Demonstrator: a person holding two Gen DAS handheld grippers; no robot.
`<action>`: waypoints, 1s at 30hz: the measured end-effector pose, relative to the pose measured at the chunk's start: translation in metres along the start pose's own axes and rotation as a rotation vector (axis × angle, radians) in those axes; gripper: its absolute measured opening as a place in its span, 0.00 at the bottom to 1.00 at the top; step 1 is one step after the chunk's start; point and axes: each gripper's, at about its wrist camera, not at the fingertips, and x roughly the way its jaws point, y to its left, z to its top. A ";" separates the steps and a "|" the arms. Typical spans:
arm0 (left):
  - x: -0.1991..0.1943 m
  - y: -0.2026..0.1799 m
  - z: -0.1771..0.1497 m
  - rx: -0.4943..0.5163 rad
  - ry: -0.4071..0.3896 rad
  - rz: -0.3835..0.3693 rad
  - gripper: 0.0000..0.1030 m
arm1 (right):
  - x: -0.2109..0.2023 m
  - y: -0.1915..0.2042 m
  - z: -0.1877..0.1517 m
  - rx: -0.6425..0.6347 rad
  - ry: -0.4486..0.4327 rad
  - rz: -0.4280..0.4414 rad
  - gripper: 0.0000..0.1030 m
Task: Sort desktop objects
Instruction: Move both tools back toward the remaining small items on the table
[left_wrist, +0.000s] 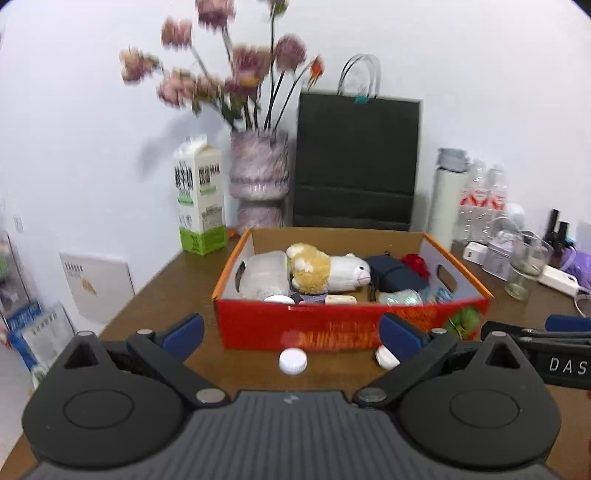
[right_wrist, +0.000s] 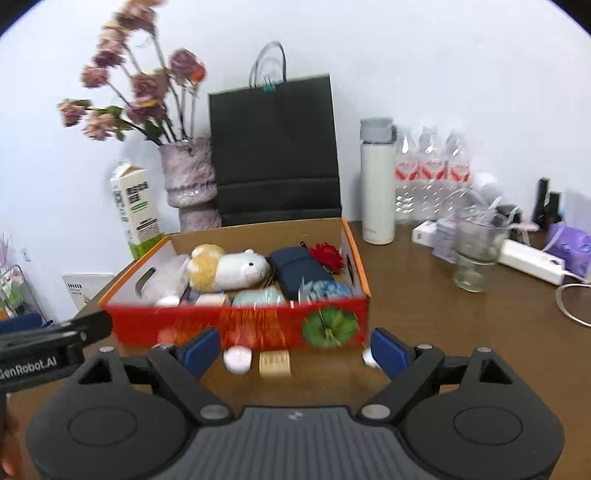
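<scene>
The red cardboard box (right_wrist: 236, 325) looks largely filled; a white cap (left_wrist: 293, 361) and tan block (right_wrist: 274, 363) remain at its 6 o'clock. The left gripper (left_wrist: 291, 332) and right gripper (right_wrist: 295, 349) both gape apart, empty.

I see a brown wooden table (right_wrist: 443, 332) carrying a red cardboard box (right_wrist: 236, 328) mid-table. Along the far edge stand a milk carton (right_wrist: 136, 210), vase (right_wrist: 190, 181), black paper bag (right_wrist: 275, 147) and white flask (right_wrist: 377, 181). Before the box lie a white cap (left_wrist: 293, 361) and a beige block (right_wrist: 274, 363).

Left gripper (left_wrist: 291, 334) and right gripper (right_wrist: 295, 350) side by side, jaws wide, empty.
</scene>
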 end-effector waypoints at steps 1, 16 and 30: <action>-0.016 0.000 -0.012 0.023 -0.026 -0.010 1.00 | -0.014 0.002 -0.013 -0.029 -0.024 0.009 0.87; -0.159 0.013 -0.134 -0.001 -0.024 -0.024 1.00 | -0.147 0.001 -0.157 -0.154 -0.030 -0.018 0.91; -0.138 0.027 -0.116 -0.003 -0.009 -0.062 1.00 | -0.155 -0.001 -0.145 -0.131 -0.066 -0.012 0.87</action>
